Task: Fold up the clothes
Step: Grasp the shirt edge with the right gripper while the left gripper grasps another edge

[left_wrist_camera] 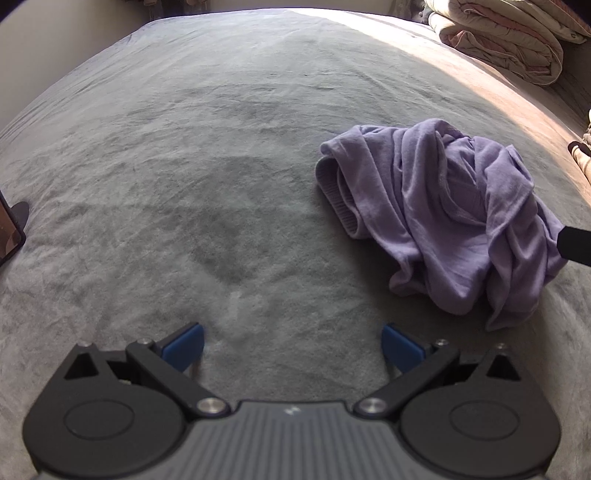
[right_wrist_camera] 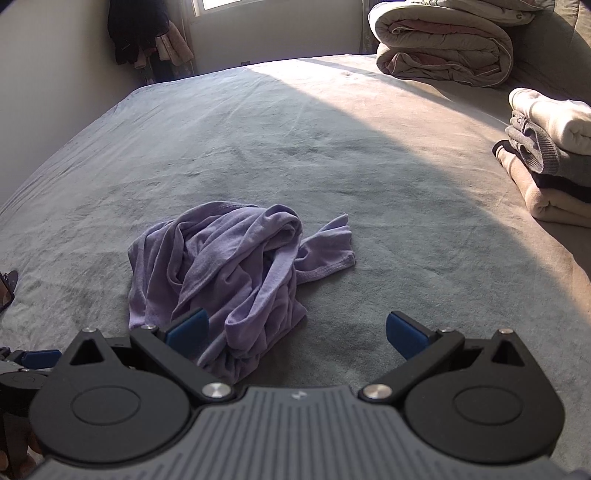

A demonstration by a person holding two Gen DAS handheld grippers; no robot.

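A crumpled lilac garment (left_wrist_camera: 447,218) lies in a heap on the grey bedspread (left_wrist_camera: 184,166), to the right of my left gripper (left_wrist_camera: 291,343). That gripper stands open over bare bedspread, with nothing between its blue pads. In the right wrist view the same lilac garment (right_wrist_camera: 229,269) sits just ahead and to the left, one sleeve end spread out to the right. My right gripper (right_wrist_camera: 297,330) is open too; its left pad (right_wrist_camera: 186,328) hovers over the near edge of the heap without holding it.
A rolled quilt (right_wrist_camera: 443,48) lies at the far right of the bed. A stack of folded clothes (right_wrist_camera: 550,155) sits at the right edge. Dark clothes (right_wrist_camera: 136,29) hang by the far wall. A dark object (left_wrist_camera: 11,225) rests at the left edge.
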